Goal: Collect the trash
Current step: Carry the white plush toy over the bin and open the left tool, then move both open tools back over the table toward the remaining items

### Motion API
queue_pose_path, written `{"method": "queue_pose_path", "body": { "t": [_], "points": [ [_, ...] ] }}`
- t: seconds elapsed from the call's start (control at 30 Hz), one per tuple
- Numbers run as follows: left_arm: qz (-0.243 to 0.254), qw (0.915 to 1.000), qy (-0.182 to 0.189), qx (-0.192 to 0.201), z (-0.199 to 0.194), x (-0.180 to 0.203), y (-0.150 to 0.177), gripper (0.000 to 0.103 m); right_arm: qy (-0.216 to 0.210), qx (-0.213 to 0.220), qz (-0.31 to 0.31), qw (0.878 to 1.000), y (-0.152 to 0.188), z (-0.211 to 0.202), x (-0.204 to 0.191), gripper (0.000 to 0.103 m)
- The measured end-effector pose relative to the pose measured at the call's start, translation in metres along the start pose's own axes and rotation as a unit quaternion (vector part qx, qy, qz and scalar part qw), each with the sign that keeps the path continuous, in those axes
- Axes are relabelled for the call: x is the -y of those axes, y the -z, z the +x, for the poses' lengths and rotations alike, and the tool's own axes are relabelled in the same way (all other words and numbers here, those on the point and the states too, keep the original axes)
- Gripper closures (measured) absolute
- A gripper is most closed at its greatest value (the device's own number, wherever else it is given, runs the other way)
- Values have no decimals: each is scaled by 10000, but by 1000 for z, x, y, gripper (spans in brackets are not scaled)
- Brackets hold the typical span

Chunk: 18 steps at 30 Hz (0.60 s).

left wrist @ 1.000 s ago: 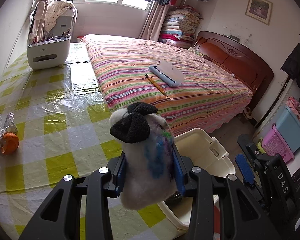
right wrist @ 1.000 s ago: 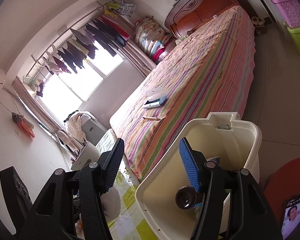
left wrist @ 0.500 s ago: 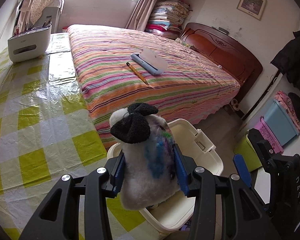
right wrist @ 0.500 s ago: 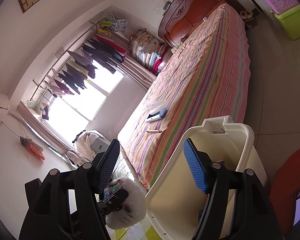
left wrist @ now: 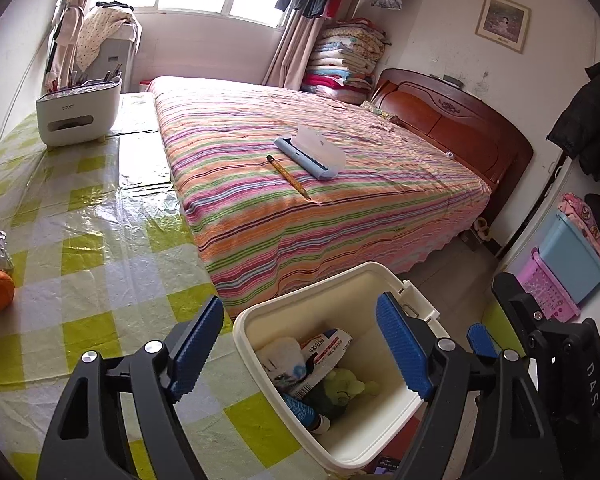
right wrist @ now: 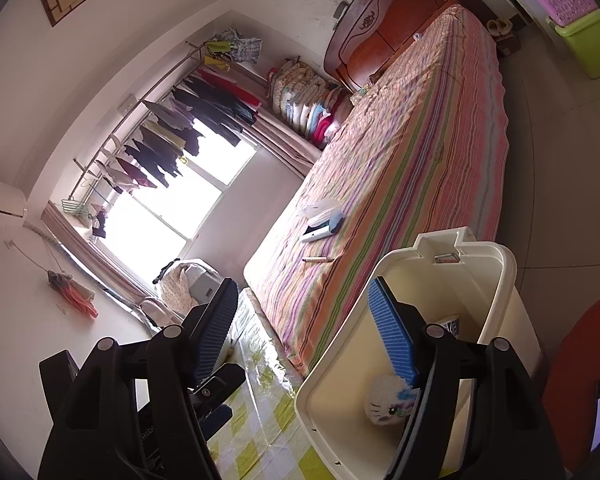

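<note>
The plush toy [left wrist: 281,360], white and fuzzy with blue and purple smears, lies inside the bin [left wrist: 414,403], a cream, smooth-walled plastic box standing off the desk's [left wrist: 100,264] bed-side edge, on a printed packet [left wrist: 326,350], a green soft toy [left wrist: 346,386] and a tube [left wrist: 306,414]. Above the bin's rim the left gripper [left wrist: 300,346] has just spread its fingers wide; the ribbed blue pads [left wrist: 198,346] grip nothing. The right gripper [right wrist: 304,336], its fingers also just parted further, is released too, one pad [right wrist: 392,336] over the bin's mouth. The desk wears a glossy yellow-checked cover. A pencil [left wrist: 289,178] lies on the striped bed [left wrist: 340,184].
</note>
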<state>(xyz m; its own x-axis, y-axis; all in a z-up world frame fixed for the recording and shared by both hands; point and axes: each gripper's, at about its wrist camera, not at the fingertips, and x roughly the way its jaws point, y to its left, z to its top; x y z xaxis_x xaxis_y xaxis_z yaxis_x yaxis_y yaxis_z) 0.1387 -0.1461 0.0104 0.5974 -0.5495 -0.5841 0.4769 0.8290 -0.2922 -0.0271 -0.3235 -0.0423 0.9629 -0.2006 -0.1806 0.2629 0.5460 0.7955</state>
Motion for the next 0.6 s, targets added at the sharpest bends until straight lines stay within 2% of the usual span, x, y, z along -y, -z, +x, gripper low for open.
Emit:
{"method": "queue_pose_path", "body": {
  "t": [0.23, 0.37, 0.5, 0.6],
  "points": [
    [-188, 9990, -178, 368, -26, -19, -6, 26, -133, -235, -421, 9987, 13, 6, -22, 30],
    [-222, 9983, -249, 473, -36, -27, -8, 26, -164, -396, -672, 9968, 23, 11, -35, 15],
    [-208, 9974, -397, 568, -45, -36, -8, 26, -268, -507, -924, 9941, 33, 16, -47, 7],
    [-150, 9961, -553, 674, -54, -44, -7, 26, -438, -659, -1024, 9916, 41, 20, -53, 7]
  ]
}}
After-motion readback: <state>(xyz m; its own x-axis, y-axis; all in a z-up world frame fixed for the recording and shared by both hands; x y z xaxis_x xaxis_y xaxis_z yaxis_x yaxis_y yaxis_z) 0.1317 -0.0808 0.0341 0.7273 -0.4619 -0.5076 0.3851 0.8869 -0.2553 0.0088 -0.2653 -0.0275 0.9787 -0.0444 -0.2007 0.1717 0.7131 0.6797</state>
